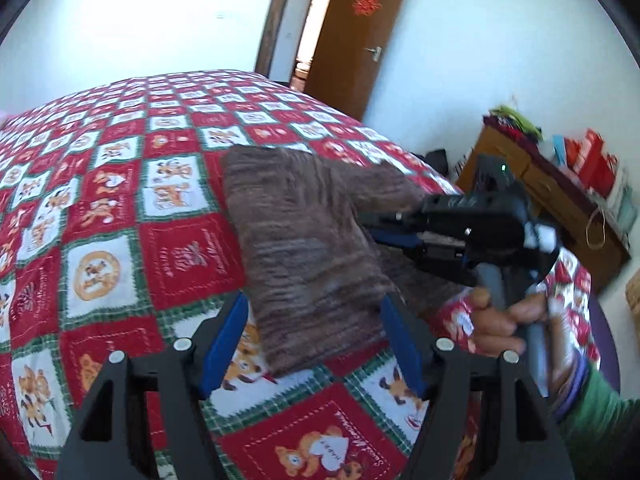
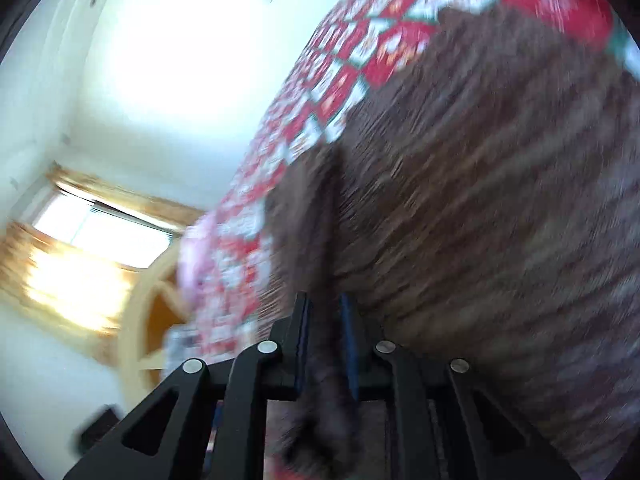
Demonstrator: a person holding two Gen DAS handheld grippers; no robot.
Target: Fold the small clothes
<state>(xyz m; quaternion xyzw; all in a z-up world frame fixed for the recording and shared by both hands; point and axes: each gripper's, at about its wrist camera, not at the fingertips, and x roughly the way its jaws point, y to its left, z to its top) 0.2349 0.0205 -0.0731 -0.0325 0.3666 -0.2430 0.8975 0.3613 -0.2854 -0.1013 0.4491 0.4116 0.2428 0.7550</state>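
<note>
On the quilt [image 1: 120, 208], spread tongs [image 1: 316, 336] straddle the knit [image 1: 304, 240] (brown).

A home bedroom: a bed [image 1: 120, 200] under a red-and-green patchwork quilt, a brown wooden door [image 1: 356, 40] ajar in white walls, a cluttered wooden dresser [image 1: 560, 200], and a curtained window [image 2: 92, 232].

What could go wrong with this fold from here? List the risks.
1. The left gripper stands open around the brown knit garment, so that end lies loose and the fold may slip.
2. The right gripper has only a thin bunched edge of cloth between its fingers; it could pull free.
3. The two grippers are close and could collide.
</note>
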